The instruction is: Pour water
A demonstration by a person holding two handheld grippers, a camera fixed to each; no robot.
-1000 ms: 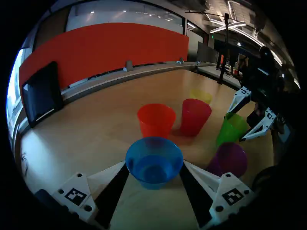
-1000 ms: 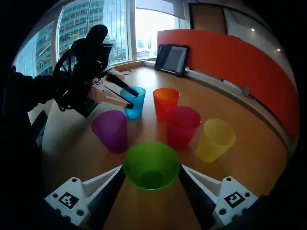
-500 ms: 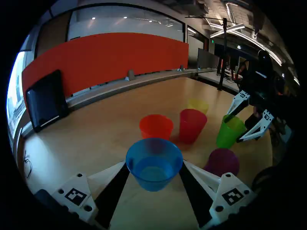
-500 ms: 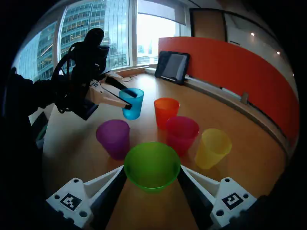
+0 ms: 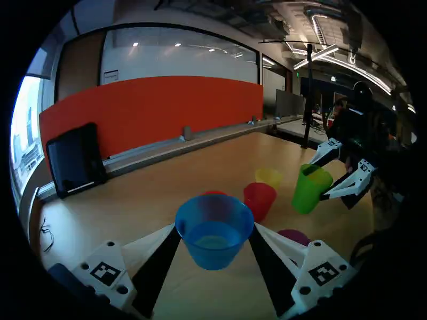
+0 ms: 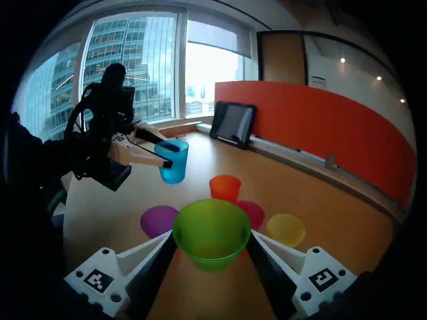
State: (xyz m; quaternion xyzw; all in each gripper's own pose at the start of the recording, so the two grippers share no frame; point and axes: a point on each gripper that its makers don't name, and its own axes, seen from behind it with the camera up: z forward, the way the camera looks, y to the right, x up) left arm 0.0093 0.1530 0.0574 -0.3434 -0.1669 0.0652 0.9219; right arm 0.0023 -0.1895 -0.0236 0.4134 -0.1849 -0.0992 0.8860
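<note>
My left gripper (image 5: 214, 234) is shut on a blue cup (image 5: 214, 230) with water in its bottom, held upright above the wooden table (image 5: 160, 197). In the right gripper view the same blue cup (image 6: 173, 160) hangs at the left in that gripper (image 6: 166, 154). My right gripper (image 6: 211, 237) is shut on an empty green cup (image 6: 211, 233), also lifted; the green cup (image 5: 309, 188) and that gripper (image 5: 320, 178) appear at the right in the left gripper view. On the table stand orange (image 6: 224, 187), red (image 6: 253, 212), yellow (image 6: 285, 229) and purple (image 6: 158, 220) cups.
A dark tablet (image 5: 76, 159) leans against the orange partition (image 5: 160, 109) at the table's far edge. Large windows (image 6: 128, 69) rise behind the person's dark sleeve (image 6: 32, 160). A black stand (image 5: 308, 106) is at the back right.
Both grippers have risen with their cups, so the cups on the table now lie lower and smaller. The green and blue cups are now well above the tabletop.
</note>
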